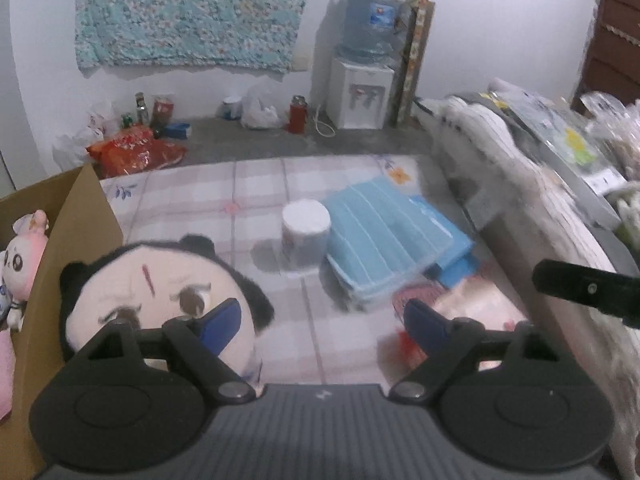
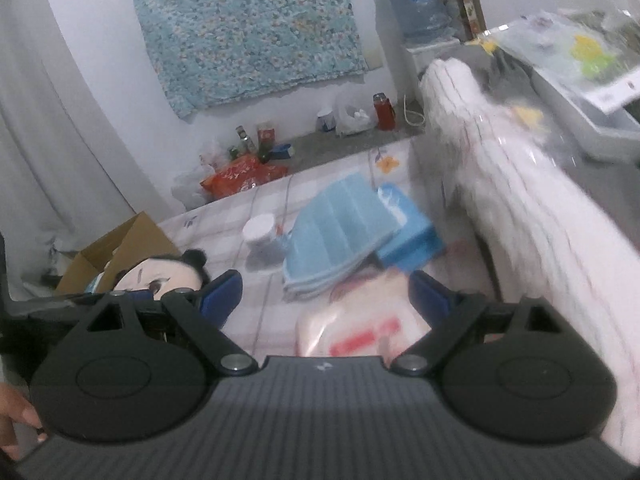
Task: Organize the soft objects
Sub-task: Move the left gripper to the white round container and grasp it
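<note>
The round plush doll head with a pale face and black hair buns (image 1: 160, 300) lies on the checked pink-and-white sheet (image 1: 248, 192), just beside the open brown cardboard box (image 1: 84, 216), in which a pink-and-white plush rabbit (image 1: 20, 248) already sits. The left gripper (image 1: 320, 320) hangs over the sheet with its blue fingers (image 1: 222, 324) wide apart and nothing between them; its left finger stands in front of the doll's face, and I cannot tell if it touches. The right gripper (image 2: 326, 296) is also spread wide and empty, above a pale pink soft package with red print (image 2: 360, 320) that is blurred. I judge the doll head light, soft and squashy, not fragile, so the jaws should close across the middle of the face, where the stuffing is thick, and not on a small bun that may slip out. The pink package looks to have a smooth plastic wrap and may be slippery. Farther on the sheet stand a white roll of paper (image 1: 306, 232) and a stack of folded light-blue cloths (image 1: 384, 232), touching or nearly so. On the right a white striped fluffy blanket (image 2: 520, 200) makes a soft wall near the right gripper. The box flap is the nearest hard edge on the left, while the middle of the sheet gives open room.
</note>
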The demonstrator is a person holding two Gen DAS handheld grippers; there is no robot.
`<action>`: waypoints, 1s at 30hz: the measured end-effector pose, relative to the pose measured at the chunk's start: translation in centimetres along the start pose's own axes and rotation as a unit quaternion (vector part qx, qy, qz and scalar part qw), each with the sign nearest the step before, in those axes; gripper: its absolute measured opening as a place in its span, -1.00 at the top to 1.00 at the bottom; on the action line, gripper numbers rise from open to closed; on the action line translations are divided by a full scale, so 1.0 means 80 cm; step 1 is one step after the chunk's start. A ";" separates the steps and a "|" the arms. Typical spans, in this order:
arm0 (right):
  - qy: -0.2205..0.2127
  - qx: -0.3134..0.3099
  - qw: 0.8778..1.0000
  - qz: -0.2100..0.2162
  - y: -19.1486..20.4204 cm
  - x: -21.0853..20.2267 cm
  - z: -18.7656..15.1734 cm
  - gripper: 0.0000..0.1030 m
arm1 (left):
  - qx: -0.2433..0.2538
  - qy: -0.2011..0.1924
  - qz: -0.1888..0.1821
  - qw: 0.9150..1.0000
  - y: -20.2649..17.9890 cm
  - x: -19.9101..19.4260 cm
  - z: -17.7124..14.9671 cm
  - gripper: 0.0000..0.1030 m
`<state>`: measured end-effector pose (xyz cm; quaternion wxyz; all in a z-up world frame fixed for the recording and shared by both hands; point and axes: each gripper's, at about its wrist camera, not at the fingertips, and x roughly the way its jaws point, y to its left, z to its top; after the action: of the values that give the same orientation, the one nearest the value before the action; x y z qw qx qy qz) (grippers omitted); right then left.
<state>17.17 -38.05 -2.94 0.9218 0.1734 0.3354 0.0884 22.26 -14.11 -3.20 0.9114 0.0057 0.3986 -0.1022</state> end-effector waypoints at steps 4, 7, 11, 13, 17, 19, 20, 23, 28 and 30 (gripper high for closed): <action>-0.003 -0.003 1.000 -0.003 -0.007 0.039 0.016 -0.74 | -0.028 -0.010 0.017 0.999 0.006 0.033 0.026 -0.74; -0.002 0.009 1.000 0.002 -0.011 0.063 0.014 -0.74 | -0.045 -0.008 0.024 0.999 0.008 0.062 0.049 -0.73; -0.003 0.019 1.000 0.012 -0.011 0.087 0.001 -0.74 | -0.052 0.013 0.044 0.998 0.009 0.113 0.074 -0.48; -0.003 0.022 1.000 0.017 -0.013 0.097 -0.005 -0.74 | -0.062 0.032 0.057 0.996 0.013 0.139 0.083 -0.26; 0.000 0.021 0.999 0.025 -0.019 0.106 -0.012 -0.74 | -0.093 0.044 0.052 0.993 0.026 0.166 0.094 -0.26; 0.000 0.024 0.999 0.025 -0.024 0.109 -0.014 -0.74 | -0.095 0.049 0.047 0.993 0.027 0.168 0.098 -0.22; 0.000 0.028 0.999 0.027 -0.028 0.109 -0.016 -0.74 | -0.095 0.051 0.049 0.993 0.026 0.168 0.099 -0.22; 0.002 0.048 0.998 0.034 -0.036 0.112 -0.017 -0.74 | -0.093 0.056 0.055 0.993 0.020 0.165 0.100 -0.25; -0.001 0.051 0.998 0.044 -0.037 0.110 -0.019 -0.74 | -0.105 0.094 0.052 0.989 0.014 0.181 0.105 -0.47; -0.003 0.050 0.998 0.047 -0.037 0.107 -0.019 -0.74 | -0.096 0.112 0.068 0.987 0.011 0.194 0.104 -0.33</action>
<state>22.80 -37.98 -10.20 0.9077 0.2348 0.3282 0.1149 38.74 -16.87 -8.91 0.8620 -0.0434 0.5051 -0.0002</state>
